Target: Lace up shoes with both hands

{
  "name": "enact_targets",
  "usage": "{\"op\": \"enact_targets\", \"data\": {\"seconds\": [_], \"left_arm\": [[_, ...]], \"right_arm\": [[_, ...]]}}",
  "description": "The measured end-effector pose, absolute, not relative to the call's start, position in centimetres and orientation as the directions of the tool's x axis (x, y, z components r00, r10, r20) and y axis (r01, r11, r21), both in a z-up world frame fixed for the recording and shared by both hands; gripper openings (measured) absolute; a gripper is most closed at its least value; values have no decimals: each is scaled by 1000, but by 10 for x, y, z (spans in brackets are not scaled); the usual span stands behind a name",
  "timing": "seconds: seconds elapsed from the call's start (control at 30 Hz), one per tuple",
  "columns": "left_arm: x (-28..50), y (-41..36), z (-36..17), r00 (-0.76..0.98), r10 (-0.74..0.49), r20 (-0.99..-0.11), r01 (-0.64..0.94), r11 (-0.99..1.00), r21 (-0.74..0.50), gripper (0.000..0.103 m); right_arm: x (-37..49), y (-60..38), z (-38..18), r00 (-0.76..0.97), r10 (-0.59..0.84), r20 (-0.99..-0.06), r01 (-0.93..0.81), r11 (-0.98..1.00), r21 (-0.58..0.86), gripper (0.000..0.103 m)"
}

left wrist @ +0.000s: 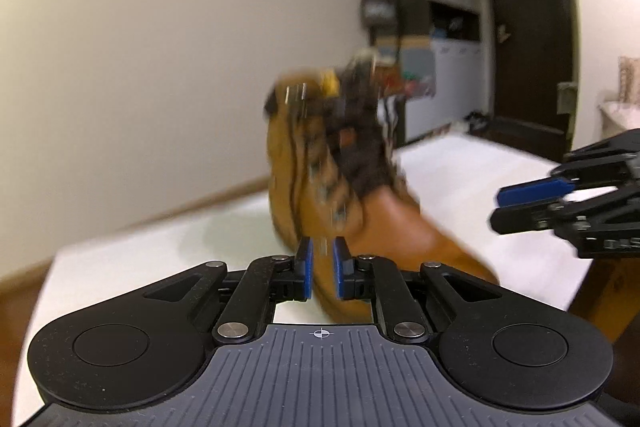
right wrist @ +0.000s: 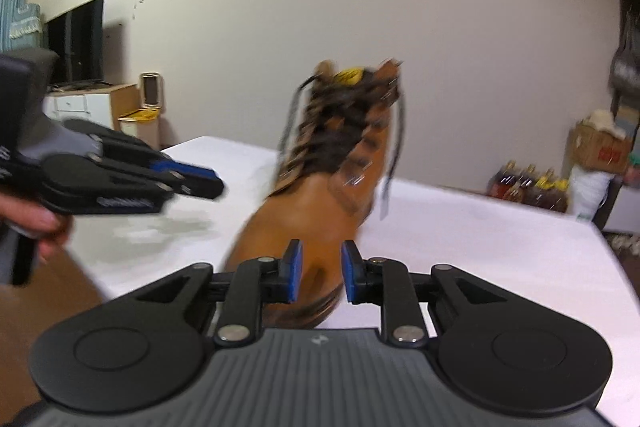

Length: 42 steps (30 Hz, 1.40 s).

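boot [right wrist: 320, 203] standing on table [right wrist: 500, 227], lace ends [right wrist: 394, 163] dangling loose; left gripper [left wrist: 321, 269] and right gripper [right wrist: 321, 269] hovering narrowly parted, empty, flanking it for access.

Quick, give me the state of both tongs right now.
Left tongs: slightly open, holding nothing; the boot sits beyond them.
Right tongs: open, empty, with the boot's toe seen between the pads.

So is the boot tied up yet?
No, untied. The boot has loose lace ends dangling down its sides, with no bow visible.
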State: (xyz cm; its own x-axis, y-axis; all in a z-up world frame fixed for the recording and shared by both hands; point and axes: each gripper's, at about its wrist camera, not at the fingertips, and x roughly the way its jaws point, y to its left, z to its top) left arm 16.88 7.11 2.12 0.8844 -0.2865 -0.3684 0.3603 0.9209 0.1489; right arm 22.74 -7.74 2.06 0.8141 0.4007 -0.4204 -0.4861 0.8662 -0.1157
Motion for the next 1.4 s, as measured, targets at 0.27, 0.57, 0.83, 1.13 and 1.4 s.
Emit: {"op": "enact_targets", "data": {"seconds": [0.27,0.57,0.83,1.13,1.4], "left_arm": [[199,55,29,879,-307,-365,427,847,315,15],[201,47,19,875,-310,-372,451,801,394,6],[190,44,24,864,-333,-377,480,772,417,10],[187,52,36,891,-310,-330,443,748,494,10],[193,59,35,888,-322,-329,453,739,498,10]], "right_arm": [[258,-75,34,827,400,-395,-491,857,-159,23],[265,-76,23,820,397,-411,-488,861,-142,23],[281,-73,30,831,395,-391,-483,862,-156,23],[291,-60,40,857,389,-339,-485,831,-272,19],[297,-23,32,888,354,-292,-459,689,-561,14]]}}
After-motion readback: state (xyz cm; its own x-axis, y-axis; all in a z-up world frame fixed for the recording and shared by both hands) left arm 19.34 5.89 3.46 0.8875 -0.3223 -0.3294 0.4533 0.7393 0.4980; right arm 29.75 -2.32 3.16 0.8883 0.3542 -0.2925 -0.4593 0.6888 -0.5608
